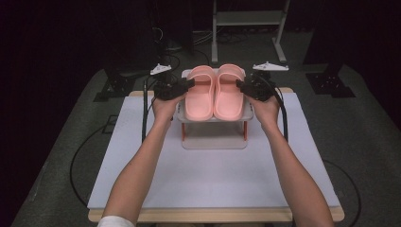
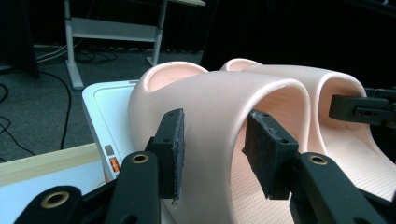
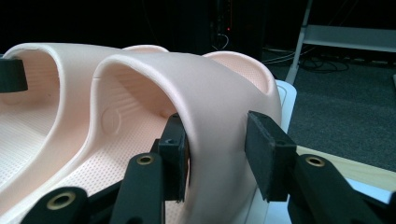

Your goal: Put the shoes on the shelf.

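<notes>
Pink slippers [image 1: 215,92] on white rack [image 1: 215,118]

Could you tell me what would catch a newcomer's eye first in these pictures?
A pair of pink slippers sits side by side on a small white rack at the far middle of the table. From each side a hand-held gripper reaches in: the left gripper straddles the strap of the left slipper, and the right gripper straddles the strap of the right slipper.
</notes>
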Action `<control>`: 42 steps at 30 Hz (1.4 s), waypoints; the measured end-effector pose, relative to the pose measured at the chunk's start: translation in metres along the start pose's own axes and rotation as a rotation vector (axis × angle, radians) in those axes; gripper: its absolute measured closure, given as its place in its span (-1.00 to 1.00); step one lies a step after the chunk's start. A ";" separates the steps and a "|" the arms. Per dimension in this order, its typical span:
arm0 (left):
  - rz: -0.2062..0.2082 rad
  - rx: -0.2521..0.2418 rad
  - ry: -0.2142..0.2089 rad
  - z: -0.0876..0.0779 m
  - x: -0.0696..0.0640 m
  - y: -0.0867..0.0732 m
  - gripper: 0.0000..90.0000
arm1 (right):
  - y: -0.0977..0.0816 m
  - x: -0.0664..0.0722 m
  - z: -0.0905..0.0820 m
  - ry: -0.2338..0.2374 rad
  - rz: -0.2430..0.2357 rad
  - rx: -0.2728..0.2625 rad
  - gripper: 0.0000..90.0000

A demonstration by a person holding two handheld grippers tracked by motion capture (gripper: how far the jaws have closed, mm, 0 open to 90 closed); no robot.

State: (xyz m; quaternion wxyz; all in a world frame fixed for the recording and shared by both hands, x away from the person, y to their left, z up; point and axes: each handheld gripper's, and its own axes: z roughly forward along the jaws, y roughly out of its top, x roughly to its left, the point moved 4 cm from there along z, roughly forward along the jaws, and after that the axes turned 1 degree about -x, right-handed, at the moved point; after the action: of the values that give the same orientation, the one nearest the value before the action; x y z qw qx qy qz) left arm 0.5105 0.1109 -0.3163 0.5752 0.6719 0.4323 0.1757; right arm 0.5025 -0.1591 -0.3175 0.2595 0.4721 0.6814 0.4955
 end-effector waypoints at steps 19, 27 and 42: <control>0.019 -0.005 0.012 0.009 0.004 0.002 0.27 | 0.003 -0.005 0.009 -0.004 -0.008 -0.018 0.32; 0.019 -0.004 0.016 0.013 0.006 0.003 0.27 | 0.004 -0.007 0.013 -0.010 -0.011 -0.019 0.32; 0.021 -0.006 0.025 0.019 0.008 0.005 0.25 | 0.005 -0.011 0.018 -0.016 -0.001 -0.035 0.31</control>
State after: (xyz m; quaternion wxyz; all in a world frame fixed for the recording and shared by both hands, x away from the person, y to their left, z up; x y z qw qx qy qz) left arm 0.5308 0.1051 -0.3193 0.5702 0.6722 0.4317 0.1913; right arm 0.5239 -0.1612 -0.3214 0.2732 0.4710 0.6708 0.5035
